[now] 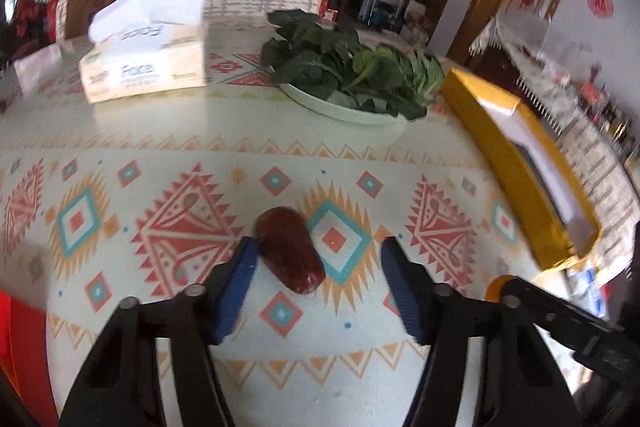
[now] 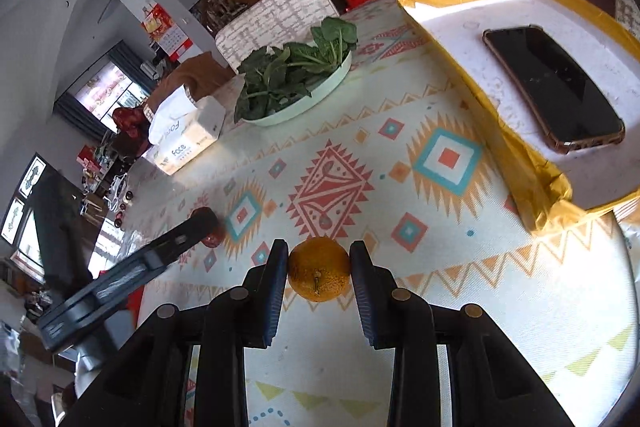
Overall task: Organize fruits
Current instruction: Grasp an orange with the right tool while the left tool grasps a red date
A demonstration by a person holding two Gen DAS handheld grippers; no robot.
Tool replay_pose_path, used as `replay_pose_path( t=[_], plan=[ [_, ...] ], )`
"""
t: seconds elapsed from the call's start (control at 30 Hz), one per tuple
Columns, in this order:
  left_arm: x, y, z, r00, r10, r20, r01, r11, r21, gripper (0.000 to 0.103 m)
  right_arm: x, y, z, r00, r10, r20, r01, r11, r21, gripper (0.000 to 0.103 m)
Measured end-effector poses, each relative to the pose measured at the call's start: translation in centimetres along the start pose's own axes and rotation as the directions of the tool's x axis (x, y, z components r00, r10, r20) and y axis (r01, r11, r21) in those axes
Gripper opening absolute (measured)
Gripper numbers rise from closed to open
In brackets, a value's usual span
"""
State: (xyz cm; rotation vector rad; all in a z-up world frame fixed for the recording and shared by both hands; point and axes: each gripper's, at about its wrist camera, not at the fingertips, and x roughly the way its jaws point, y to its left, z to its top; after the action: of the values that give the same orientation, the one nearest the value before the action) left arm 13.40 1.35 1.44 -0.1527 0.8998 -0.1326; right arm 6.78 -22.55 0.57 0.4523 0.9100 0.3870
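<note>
"Face" printed in grey on the side of the tissue box (image 1: pixel 142 67), the same word on its top face beside the opening, "Face" again legible on that box in the right wrist view, smaller print beneath it unreadable

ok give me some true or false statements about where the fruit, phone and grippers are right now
1. The right gripper is shut on the orange. True.
2. The left gripper clamps the date. False: the date touches only one pad, and the jaws stand apart.
3. The phone lies in the gold tray. True.
4. The plate holds oranges. False: it holds leafy greens.
5. The tissue box sits in the tray. False: it sits on the tablecloth.
</note>
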Motion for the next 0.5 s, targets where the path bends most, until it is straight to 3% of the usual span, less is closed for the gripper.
replay_pose_path(
  t=[0.03, 0.07, 0.3, 0.5],
  plan=[
    [0.5, -0.5, -0.2, 1.0, 0.025, -0.012, -0.025, 0.999, 0.024, 0.037, 0.1, 0.0, 0.0, 1.0, 0.005, -0.004, -0.005, 1.0, 0.002, 0.035],
    [0.7, -0.8, -0.3, 0.999, 0.035, -0.017, -0.034, 0.999, 0.038, 0.029, 0.0, 0.1, 0.0, 1.0, 0.008, -0.005, -0.008, 1.0, 0.002, 0.035],
    [-2.3, -0.5, -1.9, 0.999, 0.007, 0.035, -0.007, 1.0, 0.012, 0.029, -0.2, 1.1, -0.2, 1.0, -0.016, 0.017, 0.016, 0.999, -0.038, 0.035],
    [-9.0, 2.6, -4.0, 0.992, -0.026, 0.126, 0.036, 0.997, -0.073, 0.029, -0.8, 1.0, -0.2, 0.998, -0.021, 0.062, 0.024, 0.999, -0.043, 0.035]
  ],
)
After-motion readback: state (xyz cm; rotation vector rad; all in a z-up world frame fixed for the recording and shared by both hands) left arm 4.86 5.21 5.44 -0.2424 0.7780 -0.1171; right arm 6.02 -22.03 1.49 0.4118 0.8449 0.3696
